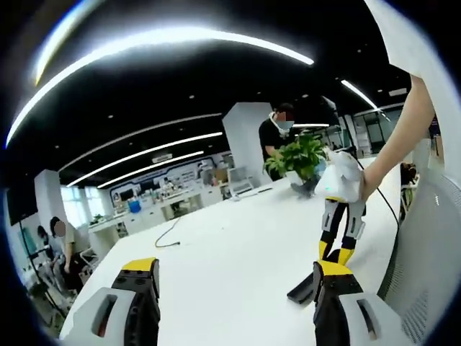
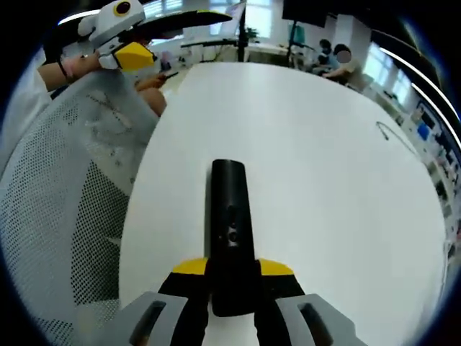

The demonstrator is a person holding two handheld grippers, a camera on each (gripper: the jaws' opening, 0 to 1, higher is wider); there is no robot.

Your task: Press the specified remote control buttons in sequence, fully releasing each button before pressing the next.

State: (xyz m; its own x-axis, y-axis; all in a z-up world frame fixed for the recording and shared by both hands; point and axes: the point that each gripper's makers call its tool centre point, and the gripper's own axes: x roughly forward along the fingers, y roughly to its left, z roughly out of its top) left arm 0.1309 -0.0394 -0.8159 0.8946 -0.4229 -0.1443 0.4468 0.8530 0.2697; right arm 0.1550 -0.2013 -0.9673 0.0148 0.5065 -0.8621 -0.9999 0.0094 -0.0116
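One white table [image 1: 216,259] in open office; right tongs [image 2: 232,277] clamp black remote [image 2: 230,216]; left tongs [image 1: 234,285] agape.

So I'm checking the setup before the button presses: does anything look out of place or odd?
Nothing looks spilled or damaged. The black remote control lies flat on the white table, its near end between the right gripper jaws. The left gripper is open over bare table. One loose cable trails across the far tabletop, away from the remote.

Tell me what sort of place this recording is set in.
Probably an open-plan office or lab: a long white table, a mesh office chair, ceiling strip lights, and people at desks in the background.
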